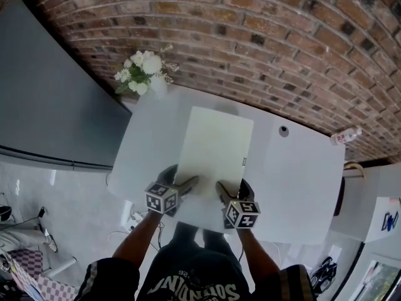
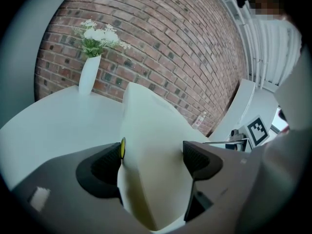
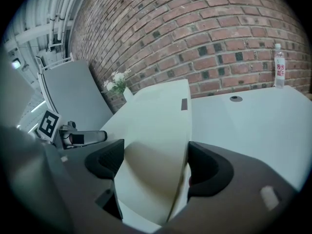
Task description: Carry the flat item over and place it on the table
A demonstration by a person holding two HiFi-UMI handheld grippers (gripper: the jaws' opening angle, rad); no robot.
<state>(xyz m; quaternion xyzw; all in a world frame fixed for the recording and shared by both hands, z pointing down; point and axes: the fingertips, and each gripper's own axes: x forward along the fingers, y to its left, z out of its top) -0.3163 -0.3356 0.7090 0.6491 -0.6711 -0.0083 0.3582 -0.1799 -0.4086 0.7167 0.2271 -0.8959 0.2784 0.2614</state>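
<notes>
The left tool (image 1: 188, 183) and the right tool (image 1: 223, 190) each pinch the near end of the pale flat item (image 1: 214, 144) over the white worktop (image 1: 301, 180), by its near edge.

We can read no word for sure: the shirt (image 1: 188, 287) bears large pale letters, upside down to us, which we cannot make out with certainty. The bottle (image 3: 279, 69) has a label with red print too small to read, the tag (image 3: 184, 104) on the board (image 3: 156, 130) is only a dark patch, and a white box (image 1: 387, 221) shows a blue logo we cannot decipher. The left cube (image 1: 161, 199) and right cube (image 1: 242, 213) bear black-and-white square markers, no letters.
</notes>
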